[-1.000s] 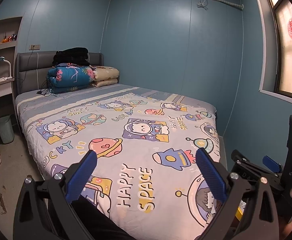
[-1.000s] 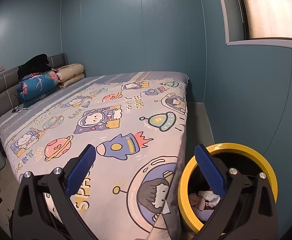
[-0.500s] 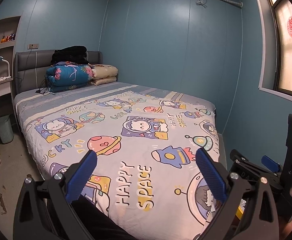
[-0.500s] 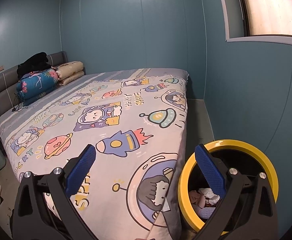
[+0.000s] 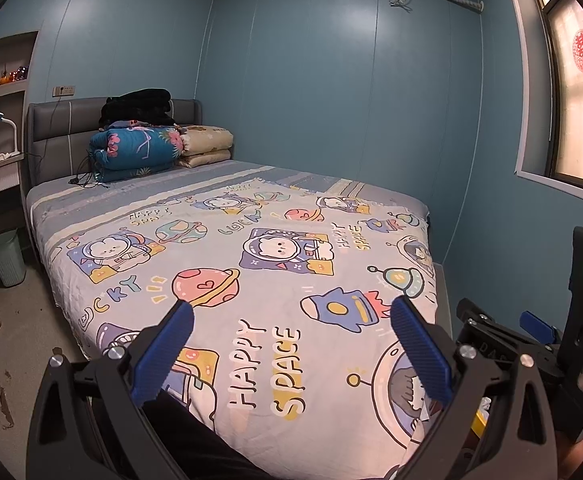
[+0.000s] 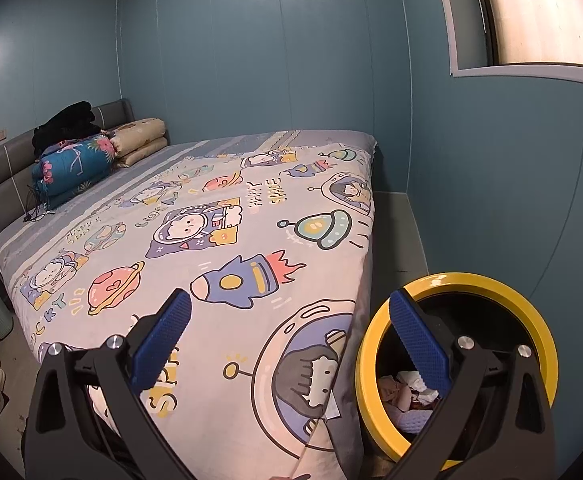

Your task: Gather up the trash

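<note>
Apparently near done | yellow-rimmed bin [image 6: 457,280] holds trash [image 6: 409,394] | bed [image 5: 251,264] looks clear | left gripper [image 5: 291,350], right gripper [image 6: 291,344] fingers spread, empty

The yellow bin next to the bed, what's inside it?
Inside the yellow bin lies crumpled white and pinkish trash. The right tongs, wide open, cover part of the opening, so the rest is hidden.

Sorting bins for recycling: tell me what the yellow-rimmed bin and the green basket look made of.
Bin: probably glossy plastic; its yellow rim shows a bright highlight, though painted metal is possible. Basket: likely matte plastic; pale green, finely ribbed walls.
</note>
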`<state>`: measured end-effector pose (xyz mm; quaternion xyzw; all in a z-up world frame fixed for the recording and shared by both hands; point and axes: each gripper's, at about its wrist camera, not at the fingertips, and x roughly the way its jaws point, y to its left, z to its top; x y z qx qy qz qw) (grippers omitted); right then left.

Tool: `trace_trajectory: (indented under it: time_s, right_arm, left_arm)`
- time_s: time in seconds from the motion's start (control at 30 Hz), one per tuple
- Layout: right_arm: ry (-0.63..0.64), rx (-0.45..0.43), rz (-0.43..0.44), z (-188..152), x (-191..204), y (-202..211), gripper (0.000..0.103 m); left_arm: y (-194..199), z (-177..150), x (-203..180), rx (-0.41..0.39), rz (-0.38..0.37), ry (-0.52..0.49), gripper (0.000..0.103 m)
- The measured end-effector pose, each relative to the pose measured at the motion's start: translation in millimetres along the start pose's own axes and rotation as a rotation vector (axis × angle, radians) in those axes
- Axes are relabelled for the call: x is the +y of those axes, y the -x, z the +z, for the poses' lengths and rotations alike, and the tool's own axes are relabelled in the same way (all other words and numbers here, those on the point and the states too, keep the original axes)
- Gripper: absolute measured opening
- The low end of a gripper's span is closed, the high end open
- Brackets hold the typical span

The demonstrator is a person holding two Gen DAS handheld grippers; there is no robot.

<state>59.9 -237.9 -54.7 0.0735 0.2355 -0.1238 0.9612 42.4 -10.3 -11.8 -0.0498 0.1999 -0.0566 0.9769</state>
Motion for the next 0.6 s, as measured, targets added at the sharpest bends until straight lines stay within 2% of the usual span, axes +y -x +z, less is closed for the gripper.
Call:
trace_trajectory:
  time_s: [0.6]
  right_arm:
    - [-0.001,0.025,0.008,-0.8,-0.6,-4.2,0.095]
  left_arm:
    - [-3.9,-2.9,-0.2,0.024,-0.006,0.000,0.095]
